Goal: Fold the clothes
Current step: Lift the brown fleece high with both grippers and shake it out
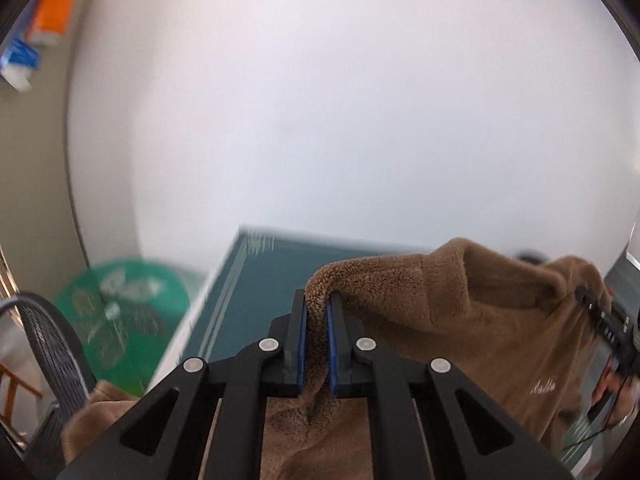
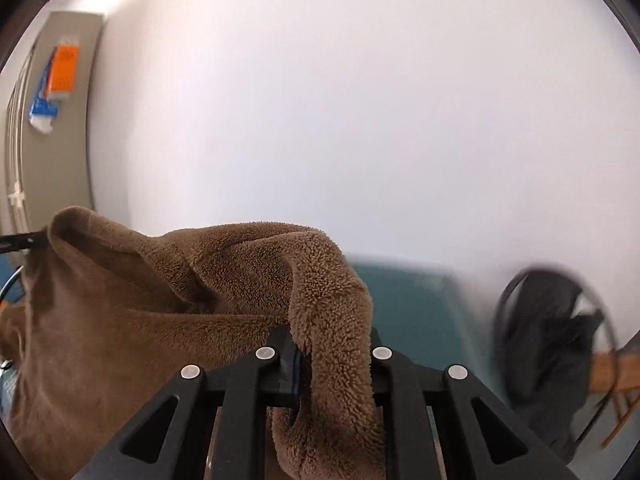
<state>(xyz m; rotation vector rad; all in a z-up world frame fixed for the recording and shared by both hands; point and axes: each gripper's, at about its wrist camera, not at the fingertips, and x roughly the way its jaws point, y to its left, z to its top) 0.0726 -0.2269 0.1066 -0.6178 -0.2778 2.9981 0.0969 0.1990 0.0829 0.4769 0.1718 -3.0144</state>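
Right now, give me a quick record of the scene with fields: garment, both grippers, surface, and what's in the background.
garment: brown fleece top, lifted and stretched between both grippers
left gripper: shut on a fold of the fleece
right gripper: shut on fleece draped over its fingers
surface: teal table below
background: white wall; green fan in the left view; dark clothes in the right view

Your right tongs' (image 2: 332, 344) fingertips are buried under the brown fleece (image 2: 120, 320); the fleece runs off the bottom edge, and the green basket (image 1: 120, 312) left of your left tongs (image 1: 318, 312) is blurred
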